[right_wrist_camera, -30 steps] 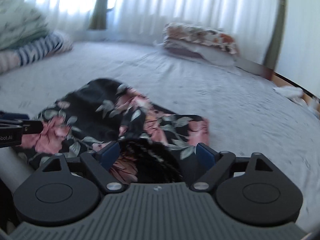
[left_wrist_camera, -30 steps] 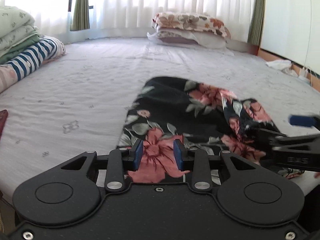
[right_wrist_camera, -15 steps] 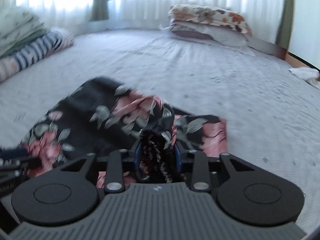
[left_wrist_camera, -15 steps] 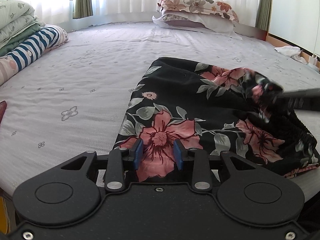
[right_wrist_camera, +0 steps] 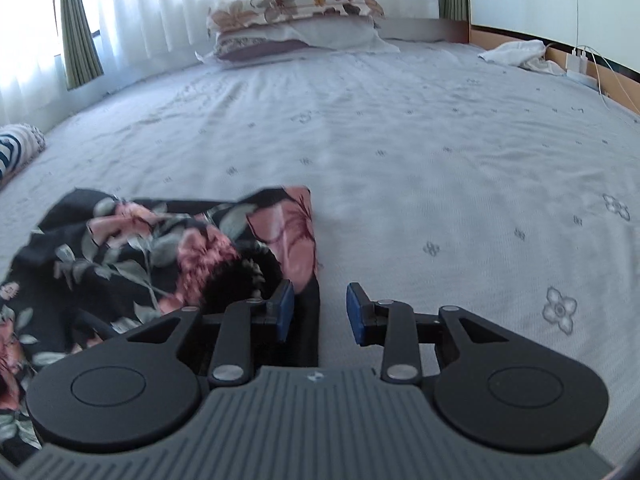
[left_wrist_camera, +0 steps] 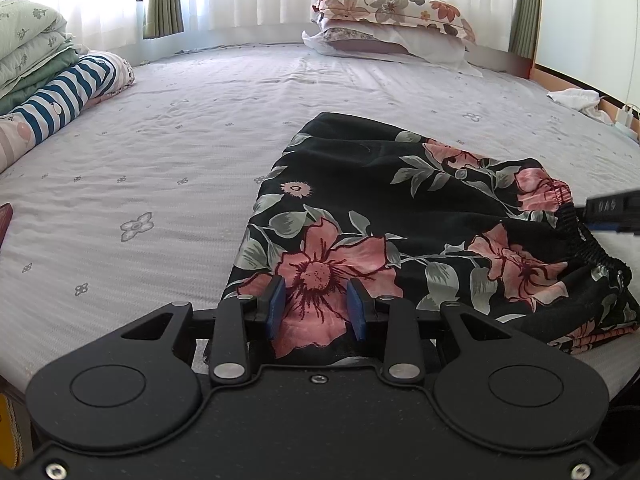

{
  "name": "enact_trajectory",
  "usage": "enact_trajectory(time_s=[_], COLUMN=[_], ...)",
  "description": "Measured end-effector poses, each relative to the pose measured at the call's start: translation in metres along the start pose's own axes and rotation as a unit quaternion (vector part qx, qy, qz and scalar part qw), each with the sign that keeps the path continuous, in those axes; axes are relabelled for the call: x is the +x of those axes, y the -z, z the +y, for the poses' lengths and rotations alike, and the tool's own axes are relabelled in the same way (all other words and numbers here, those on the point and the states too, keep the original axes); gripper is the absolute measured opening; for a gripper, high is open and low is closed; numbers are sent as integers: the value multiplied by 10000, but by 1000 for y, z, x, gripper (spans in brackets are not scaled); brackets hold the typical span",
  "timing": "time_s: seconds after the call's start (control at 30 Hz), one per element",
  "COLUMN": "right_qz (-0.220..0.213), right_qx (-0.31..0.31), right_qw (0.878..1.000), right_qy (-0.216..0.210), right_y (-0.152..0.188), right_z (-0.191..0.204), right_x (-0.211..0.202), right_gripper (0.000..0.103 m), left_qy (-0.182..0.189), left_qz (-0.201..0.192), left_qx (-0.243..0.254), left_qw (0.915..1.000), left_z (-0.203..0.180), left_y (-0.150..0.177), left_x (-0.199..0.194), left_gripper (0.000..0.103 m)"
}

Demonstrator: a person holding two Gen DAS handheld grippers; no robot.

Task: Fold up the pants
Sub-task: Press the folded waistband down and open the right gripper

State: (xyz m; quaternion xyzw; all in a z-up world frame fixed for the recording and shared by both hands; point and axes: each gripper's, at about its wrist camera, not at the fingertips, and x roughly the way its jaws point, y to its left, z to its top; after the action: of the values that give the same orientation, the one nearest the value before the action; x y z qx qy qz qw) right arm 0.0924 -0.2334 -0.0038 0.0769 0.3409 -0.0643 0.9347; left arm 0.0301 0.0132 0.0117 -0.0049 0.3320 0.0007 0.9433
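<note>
**Desk:** Where are the pants, and which way do they run?

**Me:** The floral pants (left_wrist_camera: 380,200) lie on the bed (left_wrist_camera: 180,140), in the lower right of my left wrist view. As far as I can judge, their long axis runs across the frame from lower centre to the right edge. The gathered waistband (left_wrist_camera: 580,236) is at the right end. The straight left edge angles away toward the upper middle, in the direction of the pillows (left_wrist_camera: 392,12). In the right wrist view the same pants fill the lower left, with a pink corner pointing away up the bed.

**Desk:** And the left hand-held gripper?

**Me:** My left hand-held gripper (left_wrist_camera: 316,310) sits at the near end of the pants. Its blue pads stand apart, and a flat pink flower on the cloth shows between them. They are not pinching anything that I can see.

**Desk:** The right one?

**Me:** My right hand-held gripper (right_wrist_camera: 320,312) is at the waistband end, and its jaws have just been closing. A dark strip of the pants lies against the pad on the frame's left, and bare sheet shows between that strip and the other pad. From the left view the waistband rises up to its tip. I cannot tell whether it is really clamped.

**Desk:** Anything else nearby?

**Me:** There is folded bedding (left_wrist_camera: 36,52) at the upper left, well apart from the pants.
</note>
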Motion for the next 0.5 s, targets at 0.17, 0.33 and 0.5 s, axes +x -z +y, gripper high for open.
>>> enact_trajectory(time_s=[0.17,0.33,0.5], right_qz=[-97,-172,-465], right_qx=[-46,44,186], right_qw=[9999,9998,9987], right_qy=[19,-60,-108], right_y=[4,0,-2], right_z=[2,-3,-10], right_x=[-3,-11,-36], right_gripper=[40,40,55], left_qy=[-17,-38,25], left_qz=[25,20,1], left_qx=[46,40,50], left_qw=[10000,10000,10000], left_z=[-3,-5,-8], left_y=[-1,-3,-3], left_x=[-2,-5,-9], left_gripper=[32,32,33])
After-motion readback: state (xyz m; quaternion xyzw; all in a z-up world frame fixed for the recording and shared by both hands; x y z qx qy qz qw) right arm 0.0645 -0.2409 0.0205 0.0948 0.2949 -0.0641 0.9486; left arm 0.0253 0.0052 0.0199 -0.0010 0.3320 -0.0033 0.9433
